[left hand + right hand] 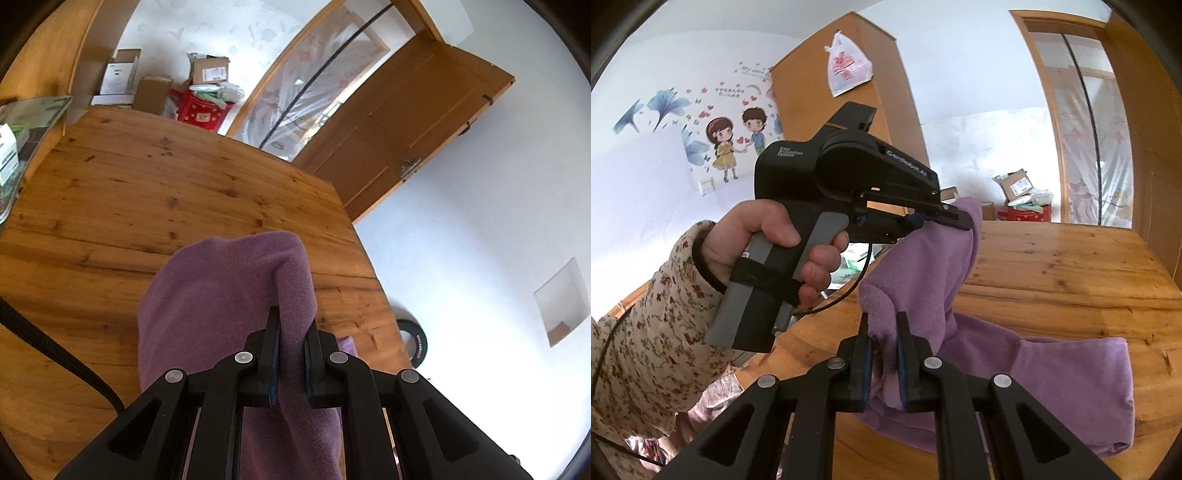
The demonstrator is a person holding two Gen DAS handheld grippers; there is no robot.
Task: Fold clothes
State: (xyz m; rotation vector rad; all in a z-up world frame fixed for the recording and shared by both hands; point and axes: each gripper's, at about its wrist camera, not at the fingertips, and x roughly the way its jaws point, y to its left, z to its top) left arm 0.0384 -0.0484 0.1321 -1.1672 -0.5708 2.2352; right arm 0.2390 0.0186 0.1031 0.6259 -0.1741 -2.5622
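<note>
A purple fleece garment [221, 295] drapes over my left gripper [293, 332], which is shut on a fold of it above the wooden table [147, 192]. In the right wrist view the same purple garment [1052, 373] is lifted at two points and trails down onto the table [1071, 266]. My right gripper [884, 332] is shut on a bunched edge of it. The left gripper [945, 218], held by a person's hand [783, 236], pinches another corner higher up and farther back.
Cardboard boxes [207, 70] and a red bag [199, 110] lie on the floor beyond the table. An open wooden door [417, 122] stands to the right. A box and papers [11, 147] sit at the table's left edge. A floral sleeve [657, 332] is at left.
</note>
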